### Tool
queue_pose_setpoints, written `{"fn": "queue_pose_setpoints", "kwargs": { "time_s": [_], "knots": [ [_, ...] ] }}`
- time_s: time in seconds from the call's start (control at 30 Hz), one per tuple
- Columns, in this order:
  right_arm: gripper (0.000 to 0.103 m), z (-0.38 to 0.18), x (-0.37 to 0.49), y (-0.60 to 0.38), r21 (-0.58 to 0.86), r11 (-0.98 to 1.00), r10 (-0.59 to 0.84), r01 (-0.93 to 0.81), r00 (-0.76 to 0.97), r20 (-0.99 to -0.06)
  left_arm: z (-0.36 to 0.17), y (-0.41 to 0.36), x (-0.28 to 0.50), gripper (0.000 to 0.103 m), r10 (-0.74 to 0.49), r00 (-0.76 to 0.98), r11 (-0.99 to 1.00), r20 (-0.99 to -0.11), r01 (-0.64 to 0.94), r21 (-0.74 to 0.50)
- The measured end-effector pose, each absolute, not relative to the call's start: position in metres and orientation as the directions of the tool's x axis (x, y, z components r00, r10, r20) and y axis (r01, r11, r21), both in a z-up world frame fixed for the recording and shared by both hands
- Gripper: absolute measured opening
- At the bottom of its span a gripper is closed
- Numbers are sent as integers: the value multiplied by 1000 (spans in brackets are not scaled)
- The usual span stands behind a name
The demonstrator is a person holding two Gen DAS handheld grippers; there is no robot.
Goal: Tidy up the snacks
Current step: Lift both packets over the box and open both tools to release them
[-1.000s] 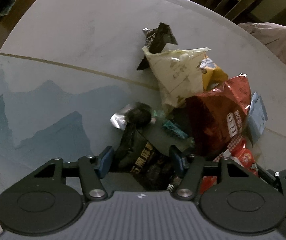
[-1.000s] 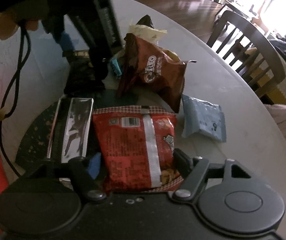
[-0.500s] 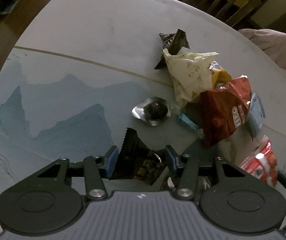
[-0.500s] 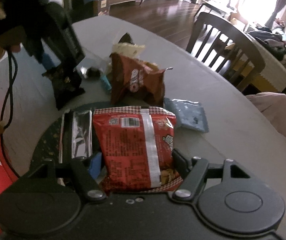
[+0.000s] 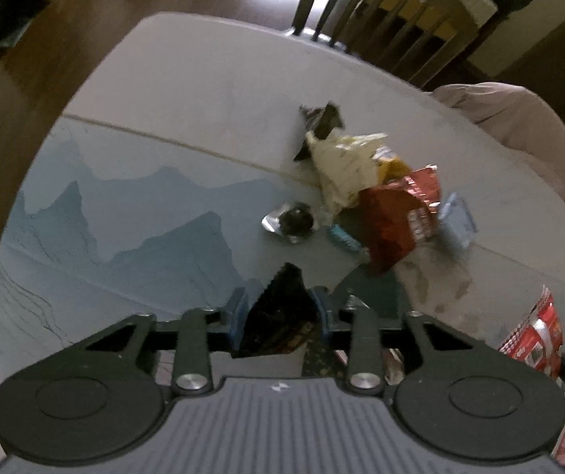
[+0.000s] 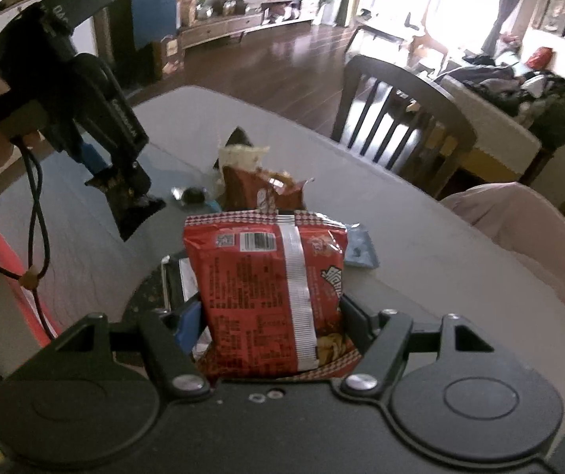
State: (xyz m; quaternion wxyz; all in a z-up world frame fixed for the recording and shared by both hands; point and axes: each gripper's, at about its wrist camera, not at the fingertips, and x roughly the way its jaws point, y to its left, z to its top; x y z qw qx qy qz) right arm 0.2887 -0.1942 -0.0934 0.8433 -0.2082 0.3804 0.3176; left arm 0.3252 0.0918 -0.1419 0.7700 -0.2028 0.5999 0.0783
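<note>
Left wrist view: grey table [image 5: 211, 79] w/ snack pile [image 5: 373, 193] right of centre. Left gripper [image 5: 278, 316], bottom centre; jaws have just been closing, now pinching black packet [image 5: 278, 316], clear of the table.

Right wrist view: same table [image 6: 420, 237], chair [image 6: 397, 118] behind. Right gripper [image 6: 270, 324], lower centre, clamps red snack bag [image 6: 270, 276] upright; left gripper w/ black packet at upper left.

— What's the surface?
— A round grey table [image 5: 187, 91] with a blue mountain print.
— And on it?
— A brown Oreo bag [image 5: 395, 225]; touching it behind, a cream bag [image 5: 343, 168]; just left, a foil-wrapped dark ball [image 5: 294, 219]; right, a pale blue packet [image 5: 458, 225].
</note>
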Motion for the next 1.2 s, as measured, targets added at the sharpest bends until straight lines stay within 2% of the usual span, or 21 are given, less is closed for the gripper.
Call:
{"fn": "queue_pose_setpoints", "kwargs": {
  "time_s": [0.27, 0.5, 0.83, 1.2],
  "knots": [
    [71, -46, 266, -204, -153, 782, 348, -604, 627, -697, -97, 97, 307, 33, -131, 361, 913, -923, -318, -254],
    [71, -4, 247, -215, -106, 823, 369, -559, 665, -649, -49, 104, 283, 33, -170, 418, 911, -892, -280, -305],
    [71, 15, 205, -209, -86, 798, 402, -596, 634, -661, -15, 102, 223, 33, -204, 423, 935, -883, -184, -304],
    [71, -5, 163, -191, 6, 779, 427, -627, 524, -737, -36, 100, 153, 33, -221, 333, 959, -917, -95, -266]
  ]
}}
